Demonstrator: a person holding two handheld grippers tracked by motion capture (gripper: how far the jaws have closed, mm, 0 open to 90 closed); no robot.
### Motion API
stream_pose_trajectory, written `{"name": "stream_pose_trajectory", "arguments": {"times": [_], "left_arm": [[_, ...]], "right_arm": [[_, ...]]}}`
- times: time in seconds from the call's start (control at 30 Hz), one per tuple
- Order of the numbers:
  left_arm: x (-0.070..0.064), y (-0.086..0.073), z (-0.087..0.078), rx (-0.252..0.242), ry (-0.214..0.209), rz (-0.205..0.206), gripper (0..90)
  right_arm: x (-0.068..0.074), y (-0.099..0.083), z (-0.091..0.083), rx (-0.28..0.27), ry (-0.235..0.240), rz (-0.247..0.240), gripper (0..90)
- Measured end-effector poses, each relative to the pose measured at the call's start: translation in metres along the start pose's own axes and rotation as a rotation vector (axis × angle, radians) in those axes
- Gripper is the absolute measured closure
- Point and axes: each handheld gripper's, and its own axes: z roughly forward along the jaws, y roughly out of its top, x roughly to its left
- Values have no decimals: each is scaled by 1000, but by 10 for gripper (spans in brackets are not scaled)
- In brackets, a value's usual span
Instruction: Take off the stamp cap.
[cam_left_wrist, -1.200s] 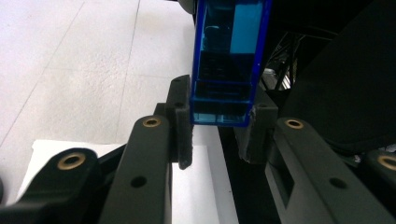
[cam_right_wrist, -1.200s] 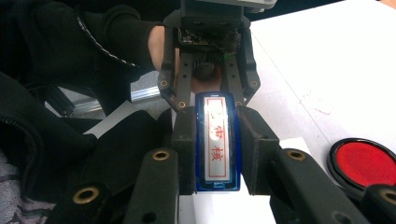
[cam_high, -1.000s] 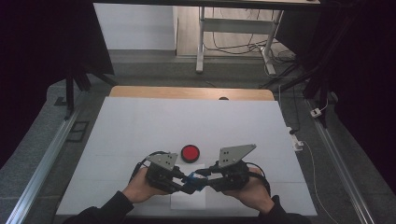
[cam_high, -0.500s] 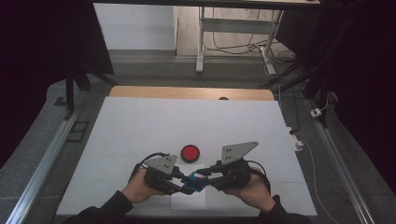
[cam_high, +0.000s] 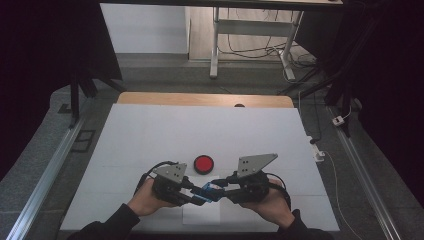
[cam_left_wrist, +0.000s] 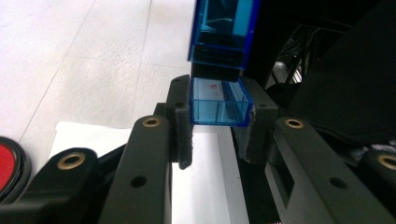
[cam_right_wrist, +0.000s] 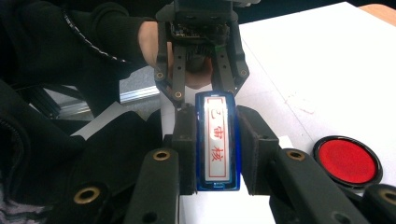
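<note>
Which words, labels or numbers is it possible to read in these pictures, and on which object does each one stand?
"已审核": red characters in a red frame, on the white face of the blue stamp held between the right gripper jaws.
Faint red marks show through the stamp's blue cap in the left gripper; too blurred to read.
The red ink pad carries no text.

The translucent blue plastic stamp case (cam_right_wrist: 217, 142) is glossy, with a smooth white label face printed in red. The left gripper (cam_left_wrist: 215, 119) and right gripper (cam_right_wrist: 216, 144) are matt black plastic with brass-coloured rivets and rough-textured pads (cam_left_wrist: 184, 135). The round red ink pad (cam_right_wrist: 347, 161) looks smooth in a shiny black plastic rim. The white tabletop (cam_high: 200, 130) is matt, with bare wood at its far edge.
</note>
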Motion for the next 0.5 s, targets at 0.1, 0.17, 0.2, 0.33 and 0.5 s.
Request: {"name": "stream_pose_trajectory", "arguments": {"times": [0.1, 0.17, 0.2, 0.33, 0.5], "left_arm": [[1, -1, 0, 1, 13, -26, 688], [1, -1, 0, 12, 20, -36, 688], [1, -1, 0, 15, 27, -38, 687], [0, -2, -1, 29, 65, -79, 686], [-1, -3, -6, 33, 99, -105, 685]], "right_arm": [[1, 0, 0, 0, -11, -5, 714], [1, 0, 0, -5, -15, -5, 714], [1, -1, -1, -11, -21, -9, 714], [1, -1, -5, -18, -39, -21, 713], [2, -3, -6, -23, -57, -30, 713]]}}
